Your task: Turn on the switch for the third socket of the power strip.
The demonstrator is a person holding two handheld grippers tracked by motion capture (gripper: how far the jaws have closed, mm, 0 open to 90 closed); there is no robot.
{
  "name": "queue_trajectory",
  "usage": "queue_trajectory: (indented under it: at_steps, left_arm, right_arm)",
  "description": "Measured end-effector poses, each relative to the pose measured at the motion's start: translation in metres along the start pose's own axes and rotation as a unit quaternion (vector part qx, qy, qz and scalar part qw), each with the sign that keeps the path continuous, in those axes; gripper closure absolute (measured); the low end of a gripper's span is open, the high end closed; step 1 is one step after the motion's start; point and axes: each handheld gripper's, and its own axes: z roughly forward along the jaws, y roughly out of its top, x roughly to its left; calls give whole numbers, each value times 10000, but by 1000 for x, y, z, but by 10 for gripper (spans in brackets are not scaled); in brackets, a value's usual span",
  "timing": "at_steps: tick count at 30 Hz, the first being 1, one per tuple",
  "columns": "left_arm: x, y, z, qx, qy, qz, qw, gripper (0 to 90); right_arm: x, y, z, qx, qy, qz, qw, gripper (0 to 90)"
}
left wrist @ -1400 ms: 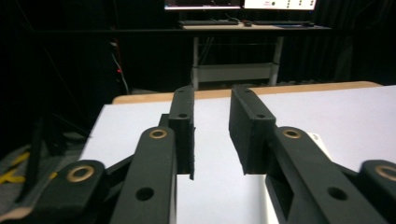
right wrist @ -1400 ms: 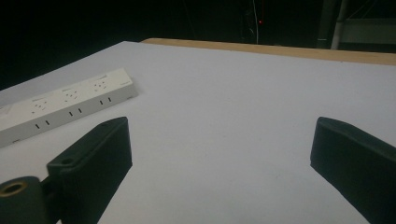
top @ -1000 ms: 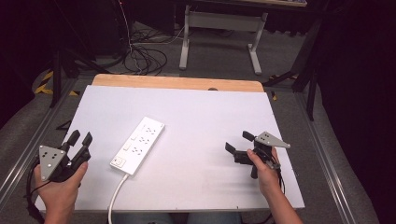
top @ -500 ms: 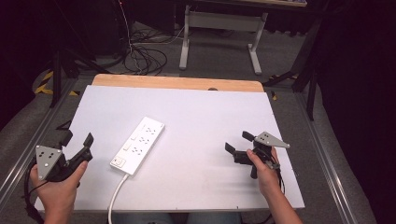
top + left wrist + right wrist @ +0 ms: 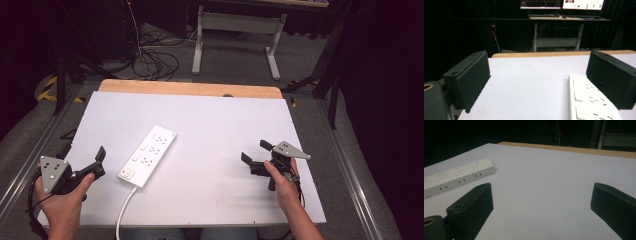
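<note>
Power strip (image 5: 148, 155) lies just beside the left gripper (image 5: 536, 82), whose empty jaws have just been opening wide. The right gripper (image 5: 541, 210) gapes empty too. A one-sided approach might shove the strip away.

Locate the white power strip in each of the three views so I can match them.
High view: power strip lies left of centre on the white table.
Left gripper view: lower right, beside the right jaw.
Right gripper view: far left.
Shared landmark: the table's wooden far edge.
</note>
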Motion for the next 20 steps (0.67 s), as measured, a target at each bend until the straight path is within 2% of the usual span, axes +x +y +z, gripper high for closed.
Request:
queue_trajectory:
  at_steps: [6,20]
  left_arm:
    - [-1,-1,1,11,-39,70,10000,16]
    - [0,-2,4,120,-76,16,9999,0]
  right_arm:
    - [-1,0,0,21,2,14,10000,44]
    - [-1,-1,2,90,-94,48,9999,41]
